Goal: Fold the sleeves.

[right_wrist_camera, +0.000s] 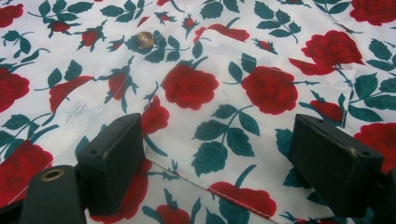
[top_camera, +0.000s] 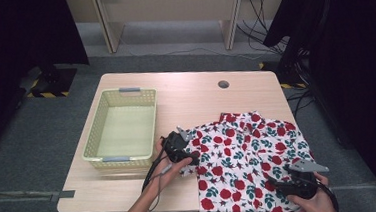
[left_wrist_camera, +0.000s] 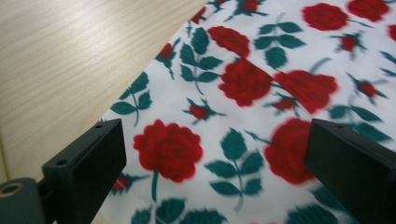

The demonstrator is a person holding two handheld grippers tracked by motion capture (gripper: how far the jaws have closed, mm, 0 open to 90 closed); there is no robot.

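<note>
Clearly the work centres on the rose-print shirt (top_camera: 250,162), which lies spread on the tabletop (top_camera: 190,98) directly beneath both grippers, its hem running off the near edge. The left gripper (top_camera: 181,149) hovers over the shirt's left edge with jaws apart and nothing between them; in the left gripper view the fabric edge (left_wrist_camera: 154,74) runs diagonally just ahead of the jaws, bare wood beyond it. The right gripper (top_camera: 294,181) hangs over the lower right part of the shirt, also released, jaws spread wide; in the right gripper view a stitched seam (right_wrist_camera: 219,184) crosses between the jaws and a small brass button (right_wrist_camera: 145,39) sits farther ahead. The yellow plastic basket (top_camera: 94,157) stands empty well off to the outer side of the left gripper.

Judging by this, the step is taking hold of the cloth. To do it well, each gripper should come down onto an edge or seam, pinch only one layer cleanly, and close fully before lifting, so the thin fabric does not slip.
</note>
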